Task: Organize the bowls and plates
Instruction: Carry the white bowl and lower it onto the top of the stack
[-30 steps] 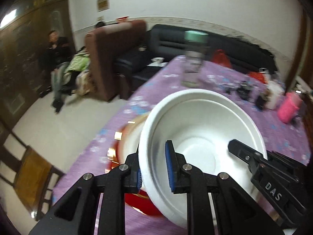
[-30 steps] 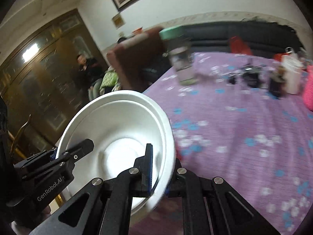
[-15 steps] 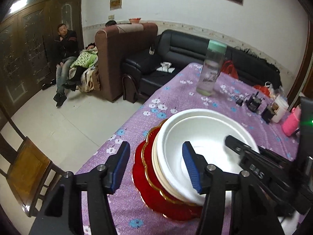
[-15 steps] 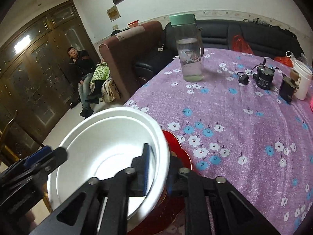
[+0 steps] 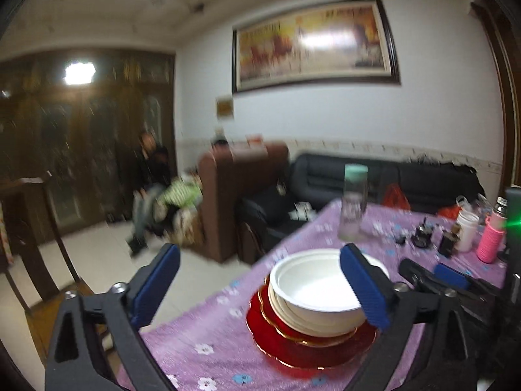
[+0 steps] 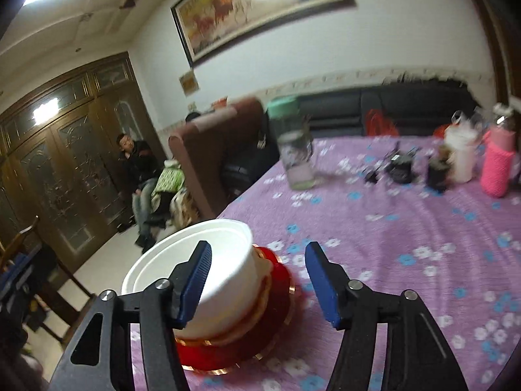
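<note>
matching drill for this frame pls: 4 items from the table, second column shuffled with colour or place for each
Items:
1. bowl
2. bottom plate
3. clear bottle
4. sleeved bottle

Descriptions:
A. pink, far right side of the table
B. white, top of the stack
C. green lid, upright beyond the stack
D. red with gold rim, lowest in the stack

Pairs: 1-B, 2-D, 3-C, 4-A

white bowl (image 5: pixel 314 288) stacked on red plates (image 5: pixel 293 342).
</note>
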`<state>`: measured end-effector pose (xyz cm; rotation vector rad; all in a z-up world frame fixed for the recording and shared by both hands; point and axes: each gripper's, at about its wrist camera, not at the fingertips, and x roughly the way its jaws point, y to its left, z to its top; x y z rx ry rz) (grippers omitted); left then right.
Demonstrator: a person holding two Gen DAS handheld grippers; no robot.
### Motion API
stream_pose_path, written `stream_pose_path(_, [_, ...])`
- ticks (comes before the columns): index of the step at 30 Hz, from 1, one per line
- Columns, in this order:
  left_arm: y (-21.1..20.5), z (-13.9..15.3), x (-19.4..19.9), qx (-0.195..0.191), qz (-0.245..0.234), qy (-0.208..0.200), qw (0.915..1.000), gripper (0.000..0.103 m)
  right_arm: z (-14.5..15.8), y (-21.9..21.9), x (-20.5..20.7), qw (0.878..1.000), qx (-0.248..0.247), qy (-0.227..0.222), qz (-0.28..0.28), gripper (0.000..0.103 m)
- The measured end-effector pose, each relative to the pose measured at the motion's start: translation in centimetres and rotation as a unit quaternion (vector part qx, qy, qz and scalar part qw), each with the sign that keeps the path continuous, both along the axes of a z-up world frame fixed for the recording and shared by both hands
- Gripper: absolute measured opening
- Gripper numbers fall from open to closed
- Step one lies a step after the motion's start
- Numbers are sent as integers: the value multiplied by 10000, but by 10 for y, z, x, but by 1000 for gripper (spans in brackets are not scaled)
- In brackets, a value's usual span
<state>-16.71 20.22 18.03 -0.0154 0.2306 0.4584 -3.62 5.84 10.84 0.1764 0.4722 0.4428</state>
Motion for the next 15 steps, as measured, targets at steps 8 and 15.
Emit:
stream_pose_path(8, [-43, -13, 0, 97, -556, 325, 9979, 103, -11, -29, -45, 9972, -189, -371, -625, 84])
stream_pose_path(15, [-44, -15, 2, -127, -501, 443, 9977, 103, -32, -42, -49, 9966, -178, -34, -809, 85])
